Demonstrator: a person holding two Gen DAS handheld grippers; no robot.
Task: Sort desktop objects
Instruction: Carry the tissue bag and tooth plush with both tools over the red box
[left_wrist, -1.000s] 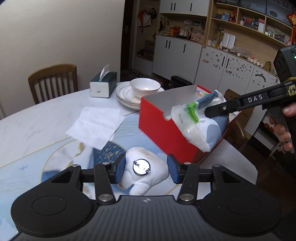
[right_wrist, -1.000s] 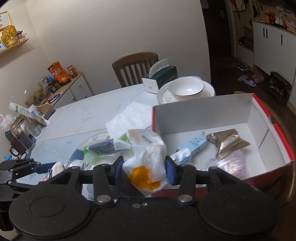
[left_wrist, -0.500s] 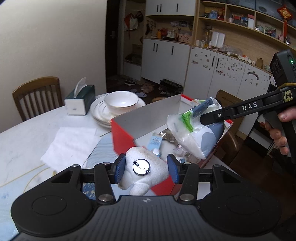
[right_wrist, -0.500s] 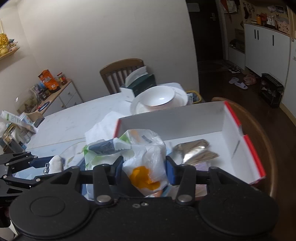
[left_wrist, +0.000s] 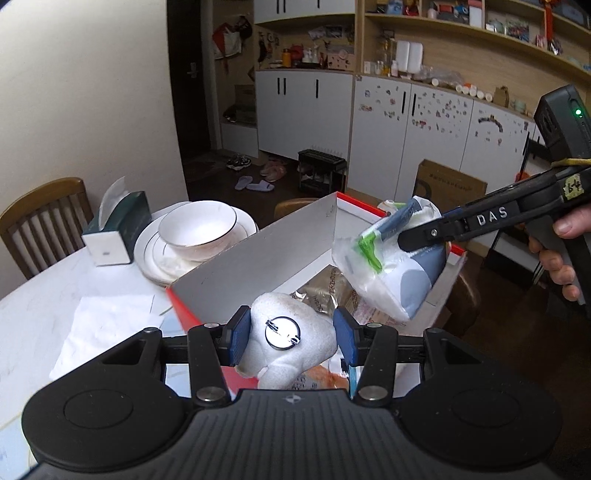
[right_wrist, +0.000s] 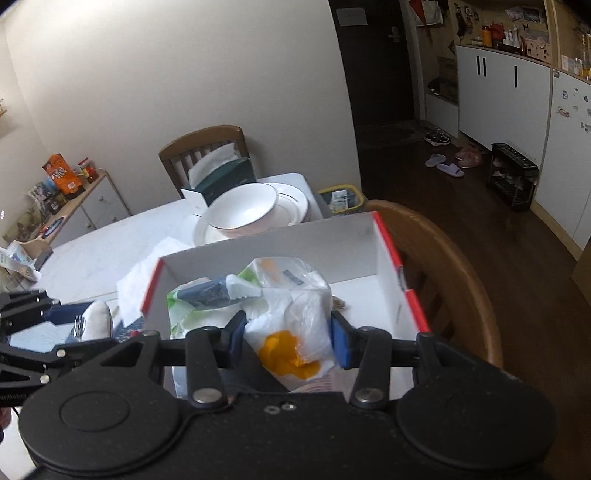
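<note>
The red-edged white box (left_wrist: 258, 266) sat at the table's (left_wrist: 44, 317) edge, snack packets inside. Above it, the right gripper (right_wrist: 288, 338) clamped a plastic bag (right_wrist: 291, 295); the left gripper (left_wrist: 291, 334) squeezed a white plush toy (left_wrist: 295, 350) over the box's near corner.

White cabinets (left_wrist: 306, 110), dark wooden floor (right_wrist: 480, 206)

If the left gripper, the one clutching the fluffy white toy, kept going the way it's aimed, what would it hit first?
Most likely the packets lying in the red-edged white box. The left gripper slants downward over the box's near corner with the white plush toy ahead of its fingers, so the toy would touch first. Depth is uncertain.
</note>
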